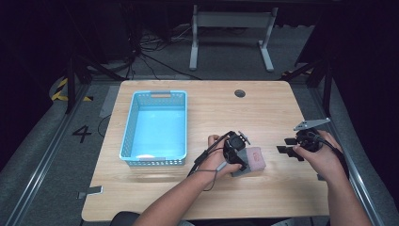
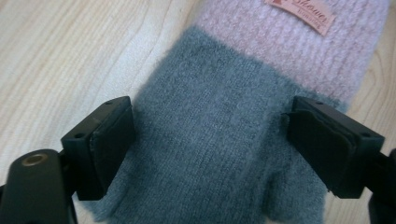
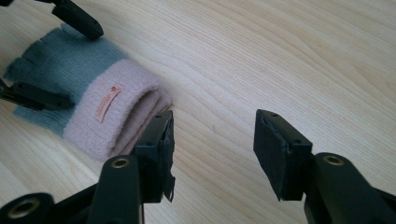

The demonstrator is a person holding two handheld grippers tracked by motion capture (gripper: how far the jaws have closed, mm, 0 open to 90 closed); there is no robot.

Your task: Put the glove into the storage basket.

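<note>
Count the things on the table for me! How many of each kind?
Grey and pink knitted woollen glove: 1
Light blue plastic basket with holes: 1
Black two-jaw tool held in a hand, left and right: 2
Total: 4

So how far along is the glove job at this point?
Nothing looks finished: the blue basket holds no glove. In hand: the left gripper has its jaws open astride the grey part of the grey-and-pink glove, which lies flat on the table; the right gripper waits open beside the cuff. Probably left: grip, lift, move to the basket.
</note>
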